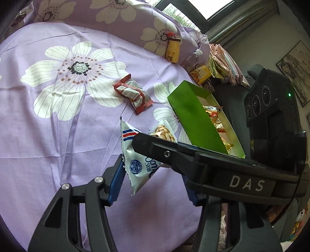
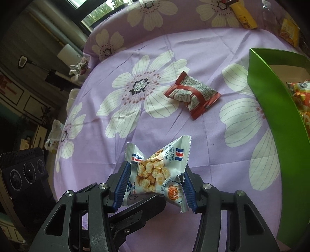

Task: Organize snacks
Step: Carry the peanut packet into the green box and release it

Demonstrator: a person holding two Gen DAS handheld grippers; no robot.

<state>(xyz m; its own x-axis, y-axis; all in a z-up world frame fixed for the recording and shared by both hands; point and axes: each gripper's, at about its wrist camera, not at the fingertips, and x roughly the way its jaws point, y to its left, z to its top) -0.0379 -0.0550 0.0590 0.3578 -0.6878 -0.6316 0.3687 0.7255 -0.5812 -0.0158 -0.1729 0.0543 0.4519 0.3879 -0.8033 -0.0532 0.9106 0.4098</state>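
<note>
Low in the right wrist view, your right gripper (image 2: pixel 155 186) has its blue ribbed pads (image 2: pixel 121 186) pressed in on a white corn-snack packet (image 2: pixel 157 170), the wrapper crumpled between the two fingers and its printed window of golden kernels facing the lens. In the left wrist view your left gripper (image 1: pixel 153 180) sits at the bottom of the frame with its fingers spread wide; the same packet (image 1: pixel 135 164) hangs in the gap, close to the left pad (image 1: pixel 116 182), but the right gripper's black body (image 1: pixel 203 164) crosses in front and you cannot tell whether that pad touches the wrapper — nothing shows the left tool gripping it. Beyond the packet, at mid-frame in both views, a red-and-white snack pouch (image 2: pixel 191 95) lies flat on the lilac flowered cloth (image 2: pixel 135 126), well apart from the grippers. At the right edge of the right wrist view stands the green box (image 2: pixel 271 116), its near wall upright and orange-printed snack bags (image 2: pixel 299 97) showing inside; the left wrist view places it right of centre, the bags (image 1: pixel 217 120) lying along its pale floor. Farther back, toward the upper right of the left wrist view, a yellow bear-printed bottle (image 1: pixel 173 51) leans on a flowered pillow (image 1: pixel 135 23), with a clear plastic bottle (image 1: pixel 191 58) and a yellow-orange carton (image 1: pixel 200 75) just beside it — the window (image 1: pixel 193 9) behind.
</note>
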